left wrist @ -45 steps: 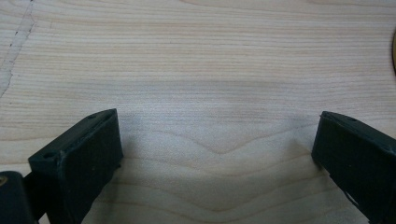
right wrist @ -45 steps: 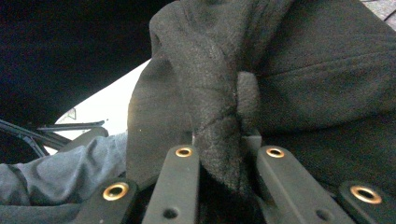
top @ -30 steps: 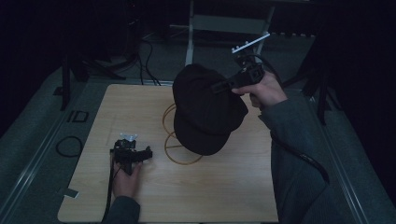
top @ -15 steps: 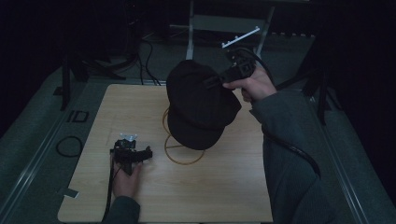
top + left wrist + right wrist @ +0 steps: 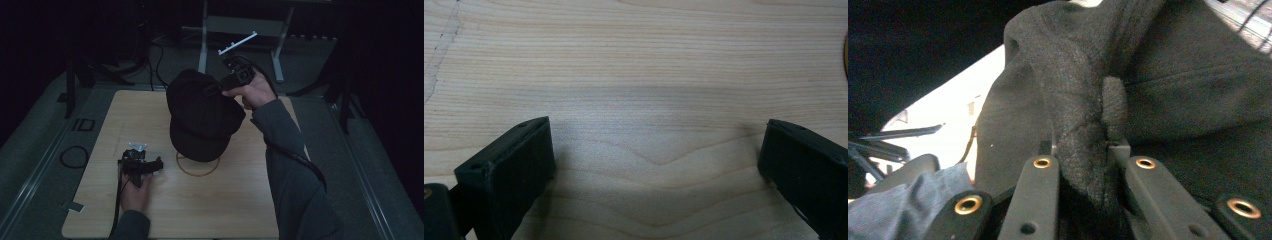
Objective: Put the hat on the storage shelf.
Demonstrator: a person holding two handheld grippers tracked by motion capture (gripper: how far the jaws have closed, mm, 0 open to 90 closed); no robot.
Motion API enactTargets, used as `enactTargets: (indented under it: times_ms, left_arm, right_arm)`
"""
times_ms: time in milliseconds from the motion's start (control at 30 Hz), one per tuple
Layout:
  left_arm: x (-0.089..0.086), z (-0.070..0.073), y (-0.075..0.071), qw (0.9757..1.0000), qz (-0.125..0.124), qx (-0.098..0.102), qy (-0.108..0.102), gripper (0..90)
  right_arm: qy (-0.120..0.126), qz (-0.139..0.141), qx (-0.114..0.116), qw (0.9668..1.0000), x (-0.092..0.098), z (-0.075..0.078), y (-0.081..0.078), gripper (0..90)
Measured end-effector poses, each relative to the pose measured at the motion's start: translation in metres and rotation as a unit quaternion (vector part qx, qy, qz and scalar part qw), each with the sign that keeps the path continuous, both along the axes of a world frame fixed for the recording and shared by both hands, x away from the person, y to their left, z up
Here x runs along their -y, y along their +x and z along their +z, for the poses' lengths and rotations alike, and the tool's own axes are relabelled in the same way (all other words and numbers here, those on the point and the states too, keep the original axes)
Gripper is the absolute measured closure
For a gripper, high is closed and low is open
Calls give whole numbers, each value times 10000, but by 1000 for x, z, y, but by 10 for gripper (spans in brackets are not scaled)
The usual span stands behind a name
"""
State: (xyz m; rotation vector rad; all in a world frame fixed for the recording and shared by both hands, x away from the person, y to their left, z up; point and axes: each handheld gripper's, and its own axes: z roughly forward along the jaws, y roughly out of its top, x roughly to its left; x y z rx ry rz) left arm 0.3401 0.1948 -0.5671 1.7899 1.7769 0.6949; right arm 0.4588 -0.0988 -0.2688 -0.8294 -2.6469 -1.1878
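Black cap (image 5: pixel 202 117) pinched in right tool (image 5: pixel 1080 150); left tool (image 5: pixel 656 165) wide open, empty.

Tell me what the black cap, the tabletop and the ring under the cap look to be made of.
Cap: soft matte fabric, likely wool or felt; the right gripper view shows a fuzzy nap bunching between the right gripper's jaws.
Tabletop: light wood or wood-look laminate, smooth, with clear grain lines.
Ring: a thin yellowish hoop lying on the tabletop; too dim to say whether it is metal, wood or plastic.
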Motion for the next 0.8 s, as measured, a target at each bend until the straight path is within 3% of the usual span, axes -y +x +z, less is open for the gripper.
enactTargets:
  times_ms: [467, 800]
  left_arm:
    - [0, 0, 0, 10000, 3, 5, -2, 12]
    - [0, 0, 0, 10000, 6, 14, -8, 12]
  right_arm:
    - [-66, -132, -54, 9999, -11, -9, 6, 820]
    - [-373, -182, 23, 9991, -24, -17, 7, 789]
